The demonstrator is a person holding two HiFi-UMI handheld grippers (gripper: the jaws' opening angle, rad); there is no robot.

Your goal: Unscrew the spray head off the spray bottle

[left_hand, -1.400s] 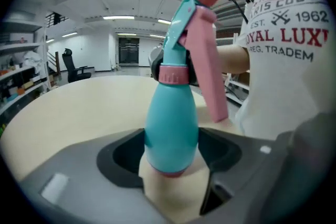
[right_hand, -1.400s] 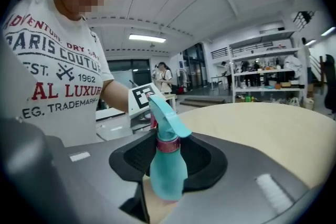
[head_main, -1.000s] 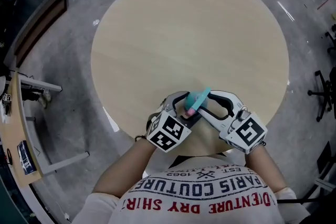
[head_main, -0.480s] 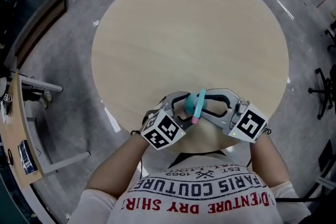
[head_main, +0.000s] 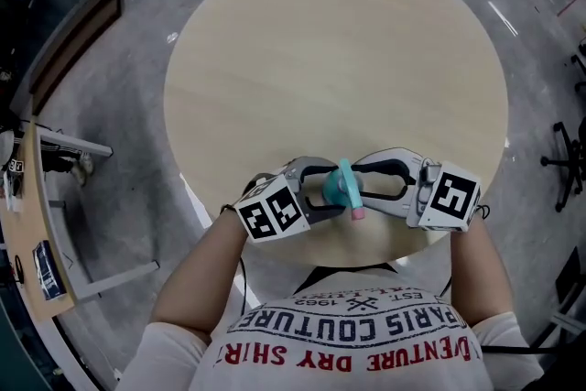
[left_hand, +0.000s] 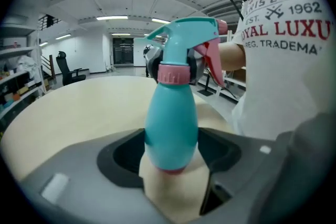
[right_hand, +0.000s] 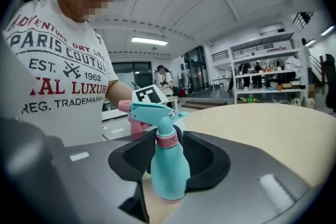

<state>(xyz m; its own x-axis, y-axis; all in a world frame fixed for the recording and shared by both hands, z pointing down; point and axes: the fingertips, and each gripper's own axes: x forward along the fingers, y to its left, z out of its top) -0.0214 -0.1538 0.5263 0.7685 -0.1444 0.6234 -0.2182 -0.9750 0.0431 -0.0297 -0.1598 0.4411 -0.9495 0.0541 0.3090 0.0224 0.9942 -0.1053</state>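
Spray bottle (head_main: 341,186) is between the two grippers, over the near edge of the round table (head_main: 330,59), close to the person's body. It is upright in both gripper views. I cannot tell if its base touches the table or hangs just above it.

The left gripper (head_main: 322,193) has its jaws pressed on the lower part of the turquoise body, one pad on each side. The right gripper (head_main: 364,186) comes from the opposite side and also pinches the bottle. Its pads seem to sit on the upper body, just under the pink collar (left_hand: 173,73), not on the spray head (left_hand: 186,34) itself.

This is the main risk, in my opinion. If both grips are on the body, a twist will only turn the whole bottle or make it slide in one pair of pads, and the thread will not open. The body is smooth and narrows upward, so slipping looks easy. A hard squeeze may also deform the plastic. The pink trigger (left_hand: 212,63) points to the person and could catch on a jaw during turning. Because the bottle is so near the edge, a lost grip may send it off the table.
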